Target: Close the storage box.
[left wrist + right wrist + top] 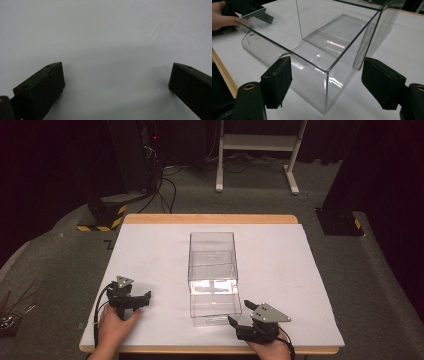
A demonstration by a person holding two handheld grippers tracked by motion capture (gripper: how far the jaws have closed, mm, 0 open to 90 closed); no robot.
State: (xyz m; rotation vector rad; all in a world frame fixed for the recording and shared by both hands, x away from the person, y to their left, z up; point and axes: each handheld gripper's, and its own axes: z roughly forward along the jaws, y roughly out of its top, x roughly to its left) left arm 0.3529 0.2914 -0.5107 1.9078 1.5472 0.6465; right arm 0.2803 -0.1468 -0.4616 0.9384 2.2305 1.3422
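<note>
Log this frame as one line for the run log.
left gripper: open, empty, low over white table | right gripper: open, at near corner of clear box, not gripping | box: upright, empty

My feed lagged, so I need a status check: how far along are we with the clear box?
Nothing looks done yet: the clear plastic box stands empty and ungripped mid-table. In hand: the right gripper is open, its jaws facing the box's near corner without touching. The left gripper is open over the bare white table cover, apart from the box. Left: closing in and gripping, probably.
</note>
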